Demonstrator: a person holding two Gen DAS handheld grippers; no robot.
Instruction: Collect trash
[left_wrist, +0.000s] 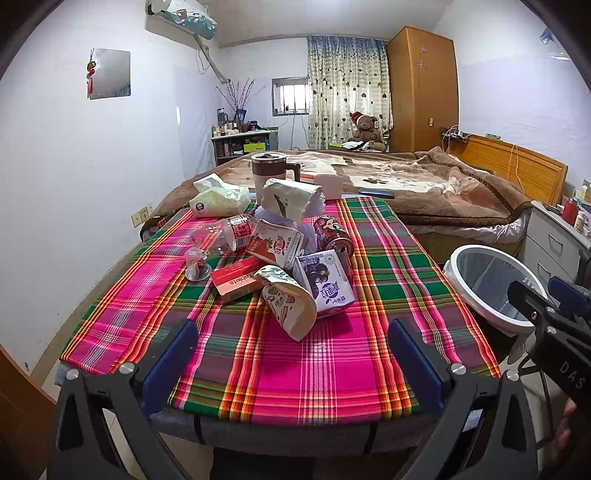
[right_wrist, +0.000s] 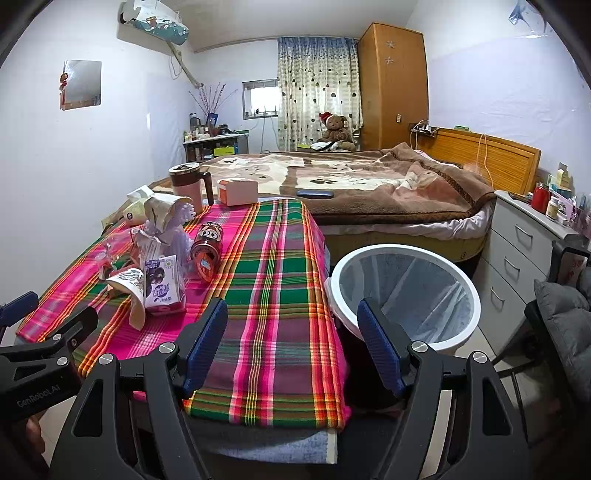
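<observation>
A heap of trash lies mid-table on the plaid cloth (left_wrist: 280, 354): a crushed paper cup (left_wrist: 290, 306), a purple drink carton (left_wrist: 325, 280), a red tablets box (left_wrist: 238, 282), a red-white carton (left_wrist: 277, 245), a red can (left_wrist: 334, 234), a clear plastic bottle (left_wrist: 225, 236) and a crumpled paper bag (left_wrist: 291, 197). My left gripper (left_wrist: 291, 332) hovers open just short of the cup, empty. My right gripper (right_wrist: 291, 314) is open and empty near the table's front right edge, beside the white bin (right_wrist: 406, 291). The cup (right_wrist: 129, 288), the carton (right_wrist: 162, 282) and the can (right_wrist: 207, 247) lie to its left.
A pink mug (left_wrist: 269, 171), a tissue pack (left_wrist: 219, 199) and a small pink box (right_wrist: 238, 192) stand at the table's far end. Beyond is a bed (right_wrist: 351, 184) with a brown blanket. A white drawer unit (right_wrist: 524, 251) and a grey chair (right_wrist: 565, 321) flank the bin on the right.
</observation>
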